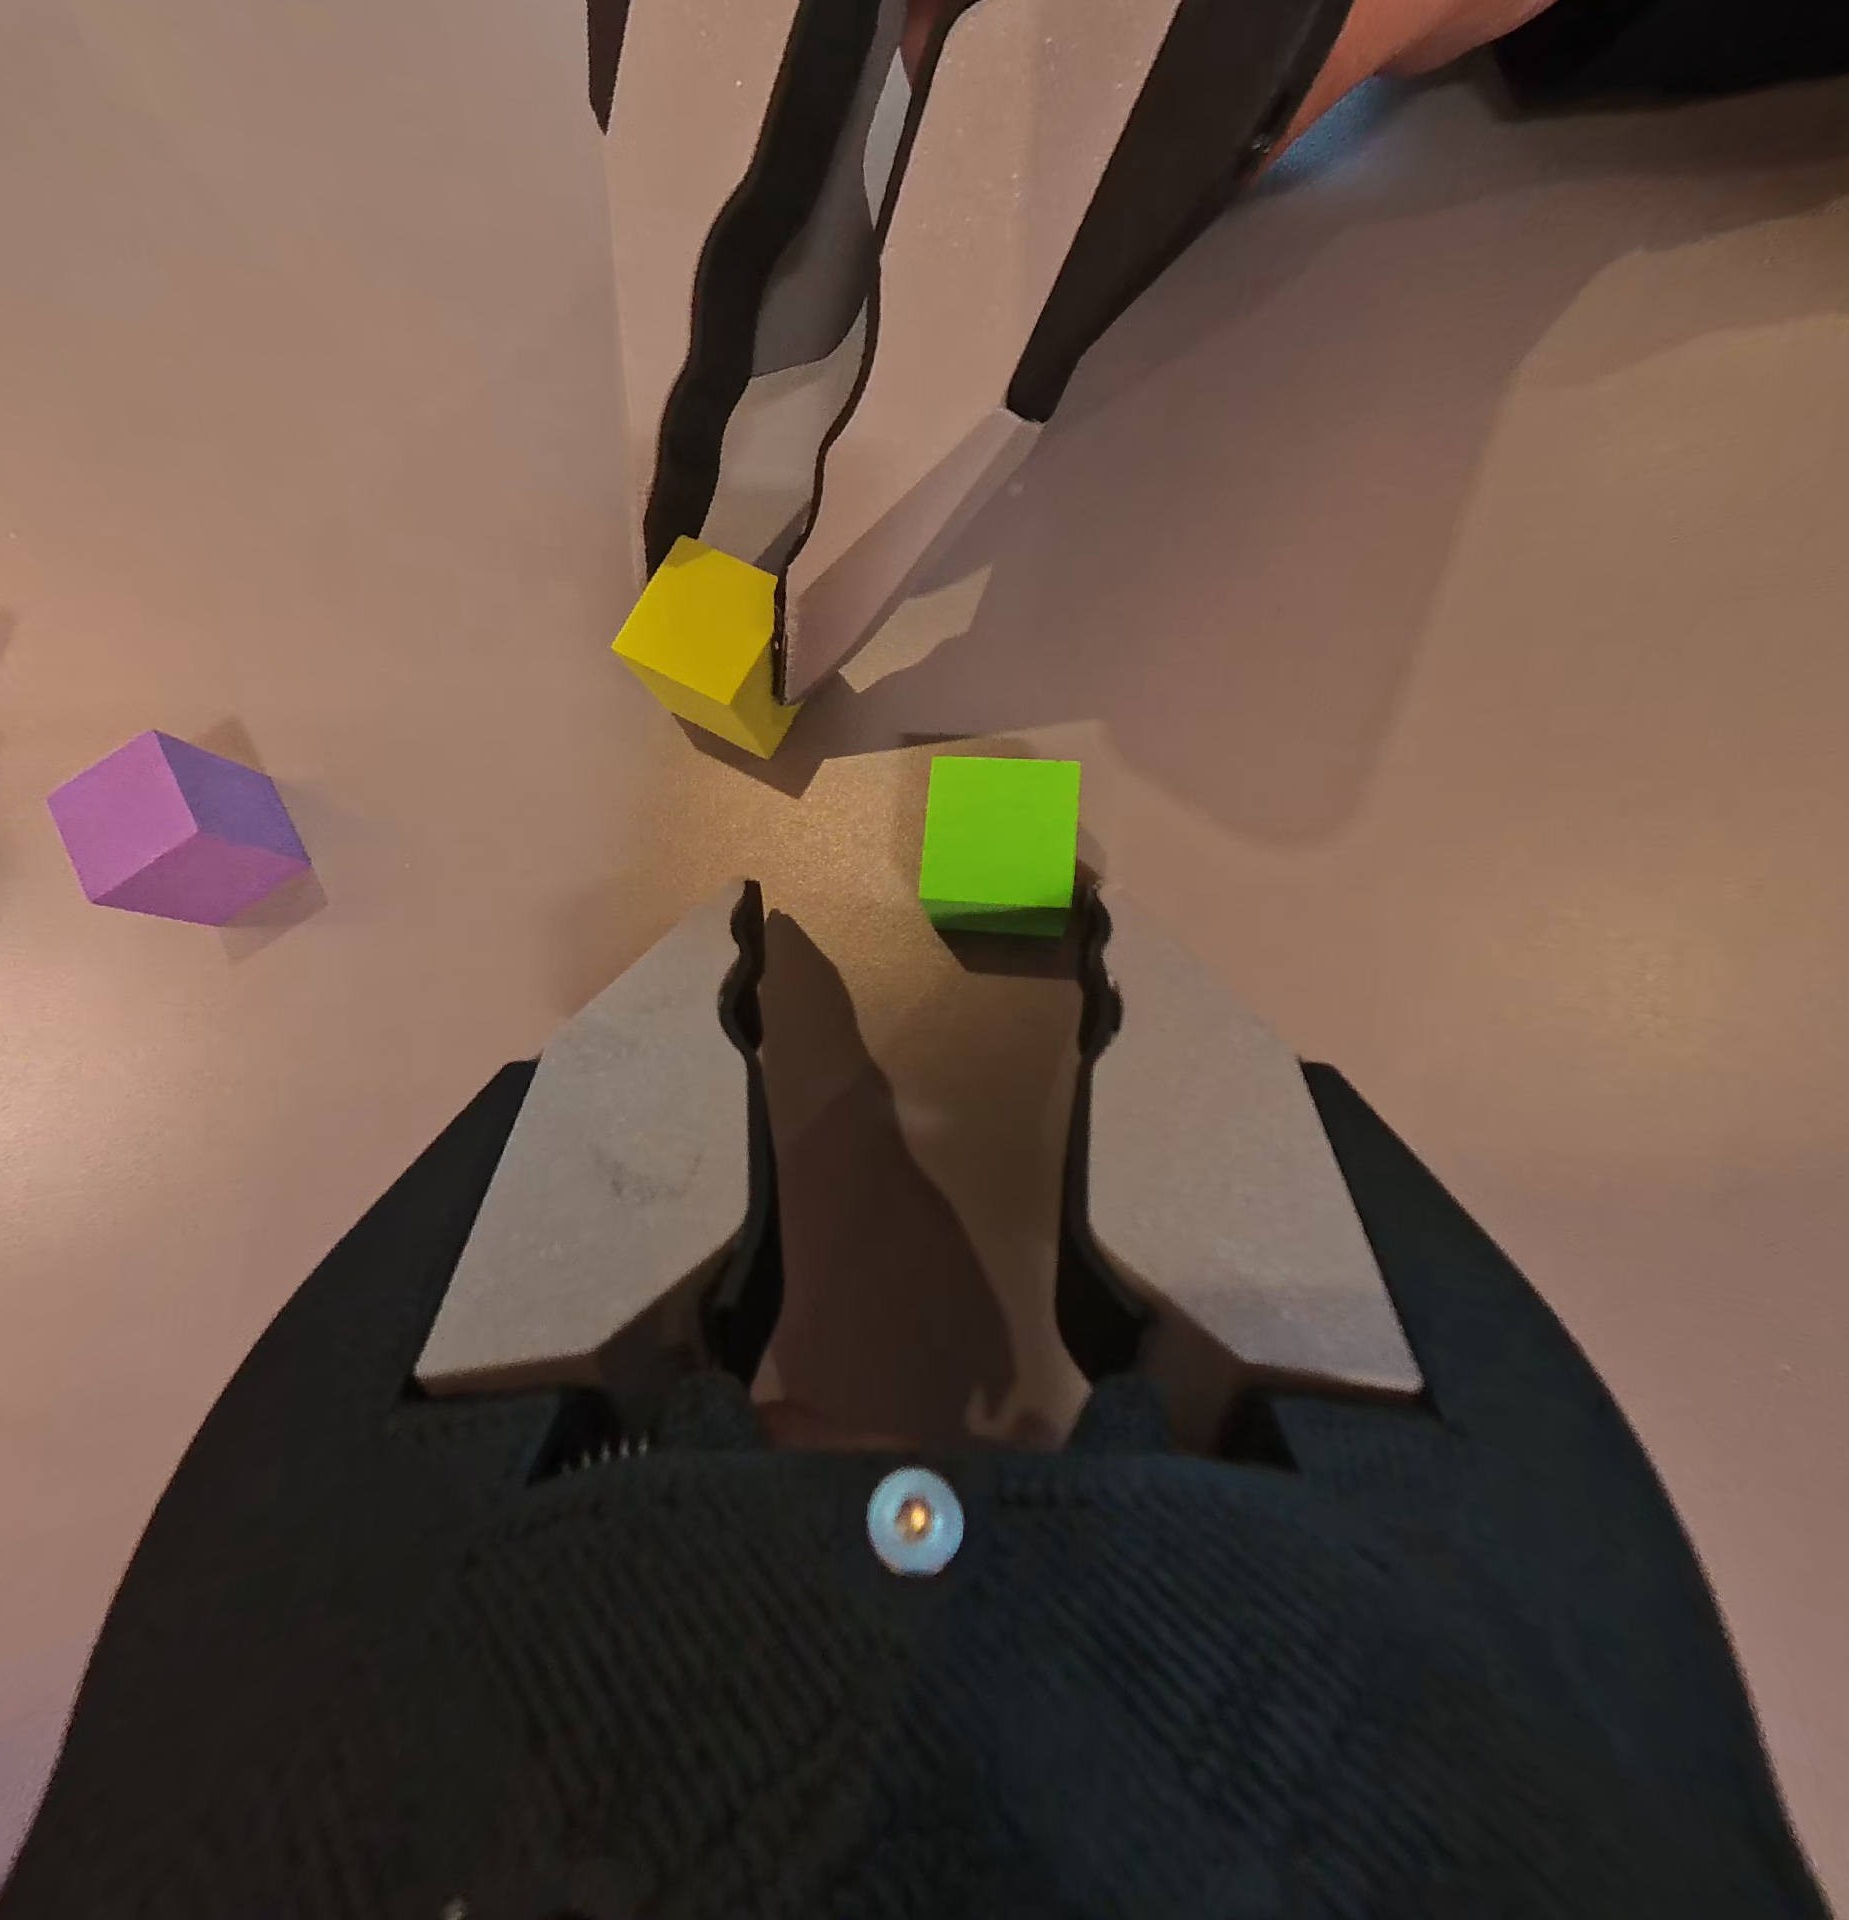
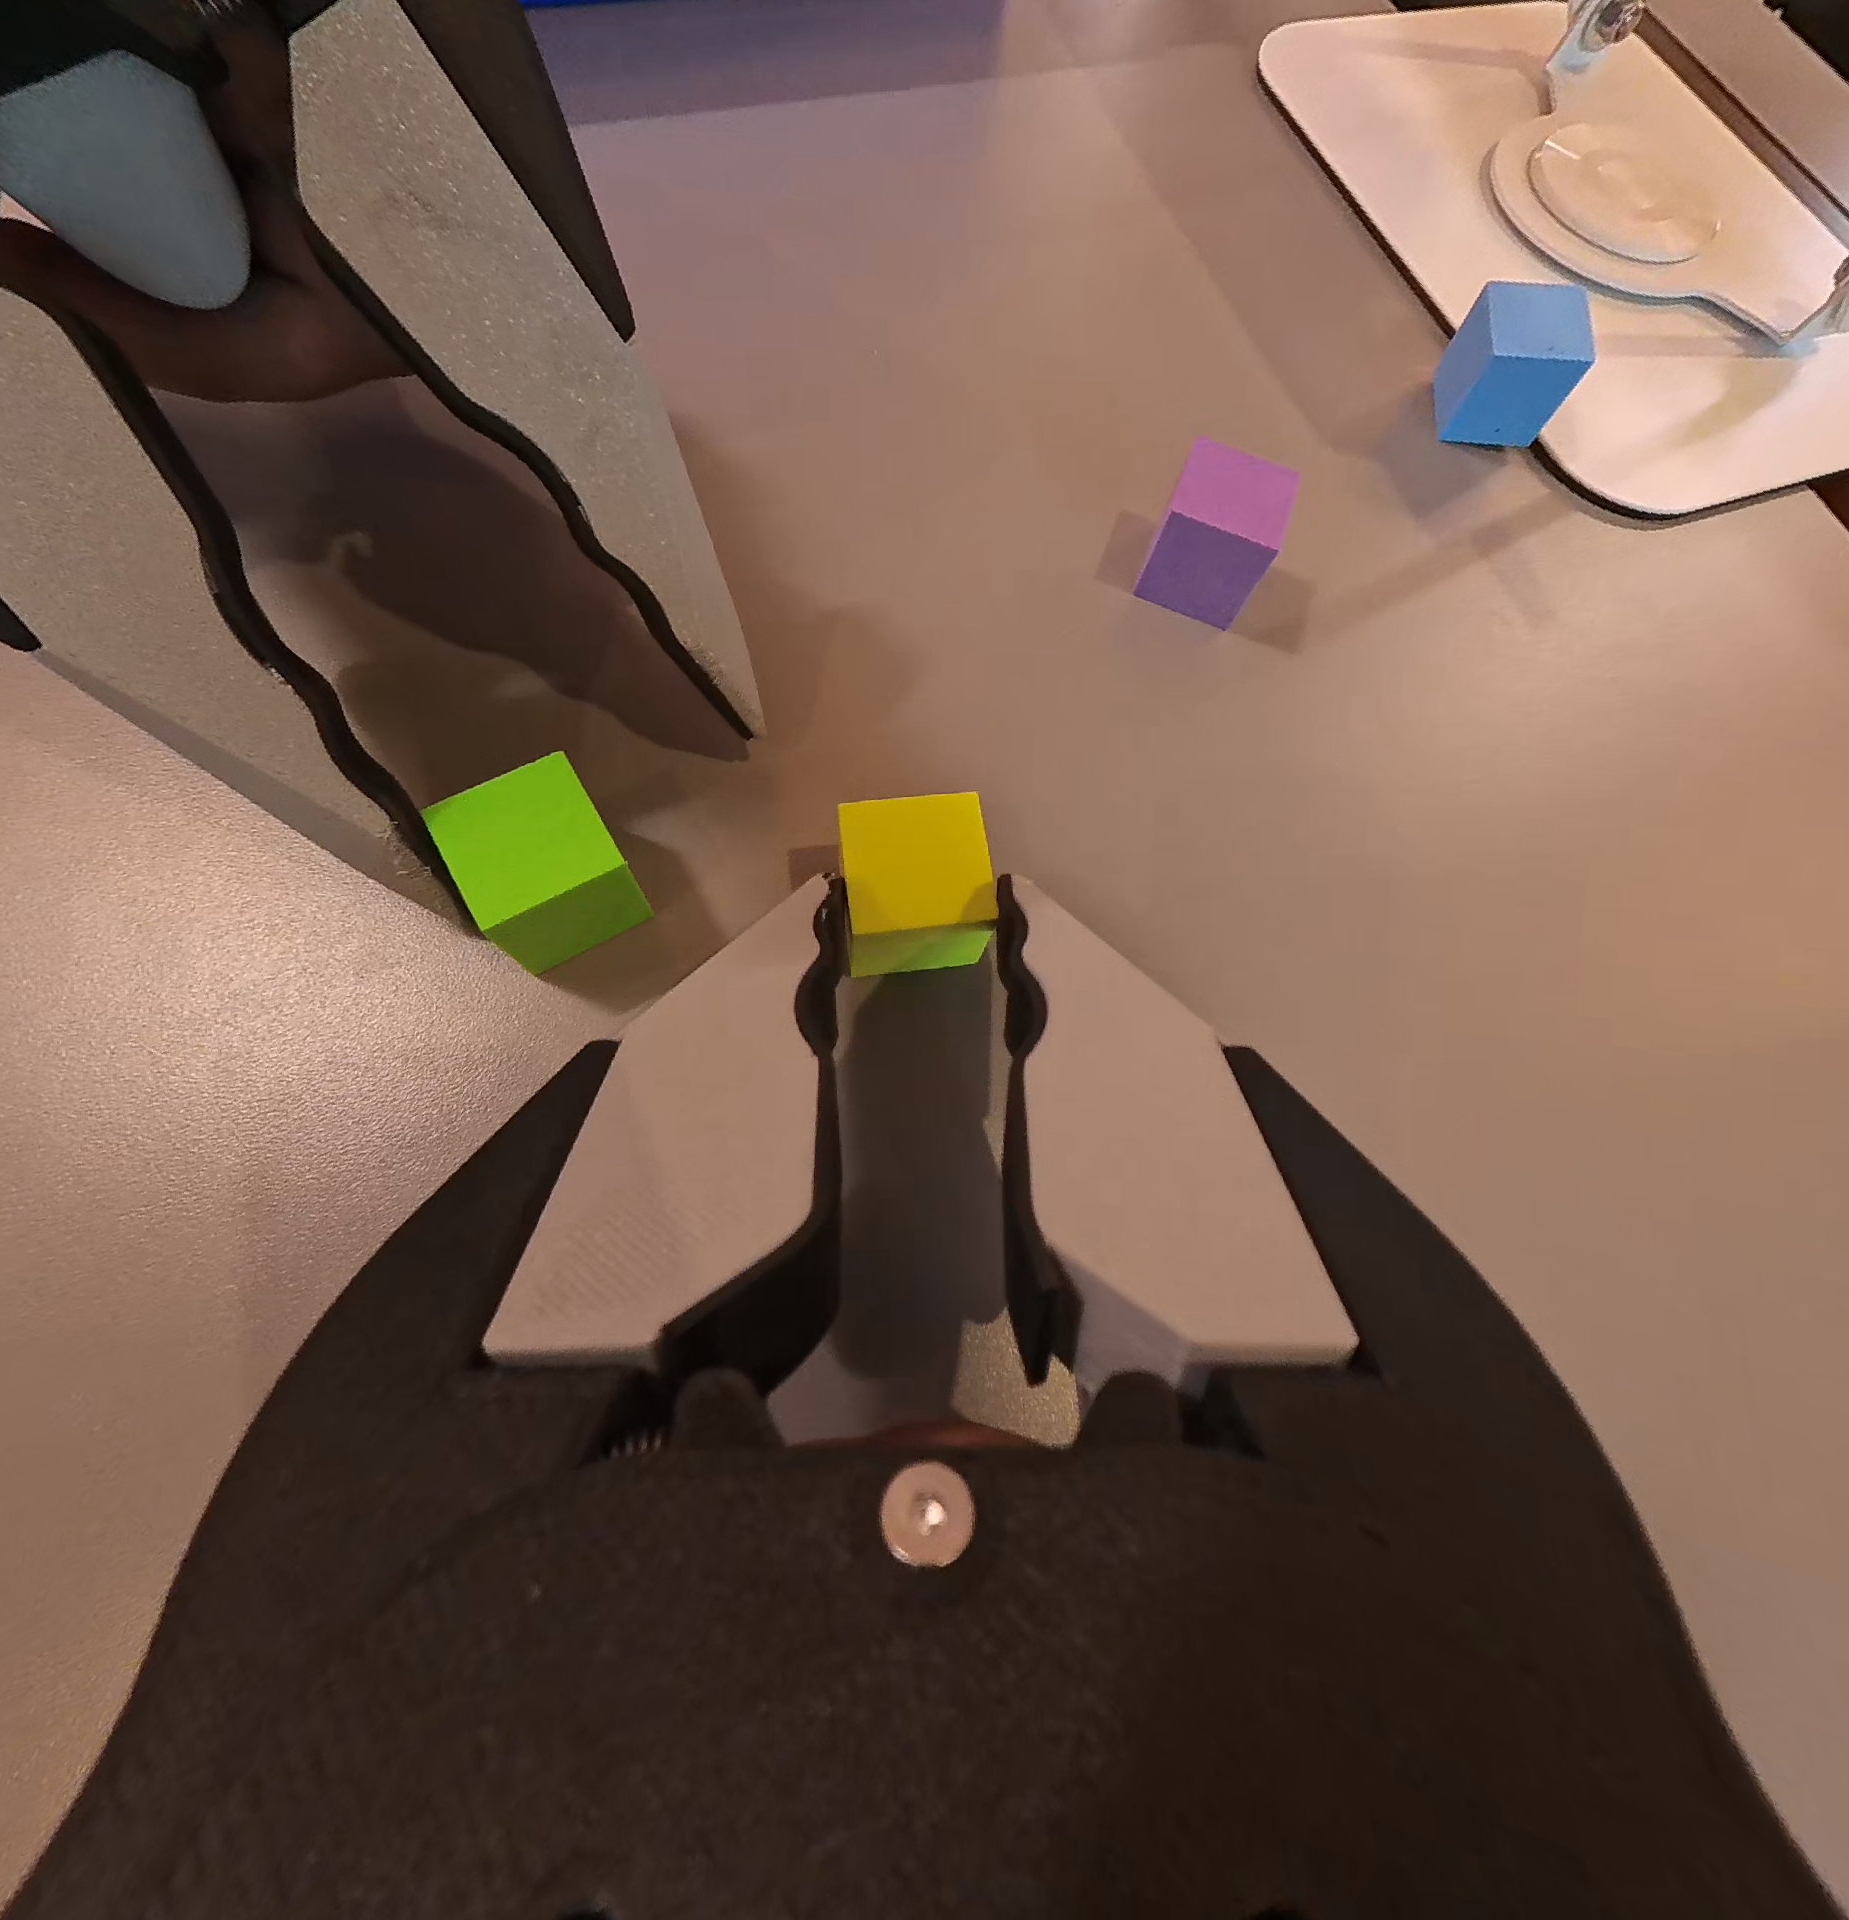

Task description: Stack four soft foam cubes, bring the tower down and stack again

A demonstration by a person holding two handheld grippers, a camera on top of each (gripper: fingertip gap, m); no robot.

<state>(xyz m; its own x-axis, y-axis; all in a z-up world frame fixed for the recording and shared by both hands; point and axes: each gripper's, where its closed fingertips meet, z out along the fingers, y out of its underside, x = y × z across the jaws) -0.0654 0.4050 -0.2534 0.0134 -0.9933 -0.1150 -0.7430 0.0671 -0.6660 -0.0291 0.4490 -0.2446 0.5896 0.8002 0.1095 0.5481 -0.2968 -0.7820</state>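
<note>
Four foam cubes are in sight, one of each colour: one yellow cube (image 2: pixel 915 862) between the right gripper (image 2: pixel 912 902) tips, one green cube (image 2: pixel 530 857) beside the left gripper (image 1: pixel 918 902) tip, one purple cube (image 2: pixel 1216 530) and one blue cube (image 2: pixel 1512 364) farther ahead. Two grippers. One white stand base (image 2: pixel 1419 135).

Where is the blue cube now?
In the right wrist view, the blue cube sits far right, against the white stand base, beyond the purple cube.

My right gripper (image 2: pixel 915 899): around one cube (image 2: pixel 915 862).
My left gripper (image 1: pixel 915 904): second cube (image 1: pixel 998 836) beside its right tip.
Far right: two cubes (image 2: pixel 1216 530), farthest touching a base (image 2: pixel 1419 135).
</note>
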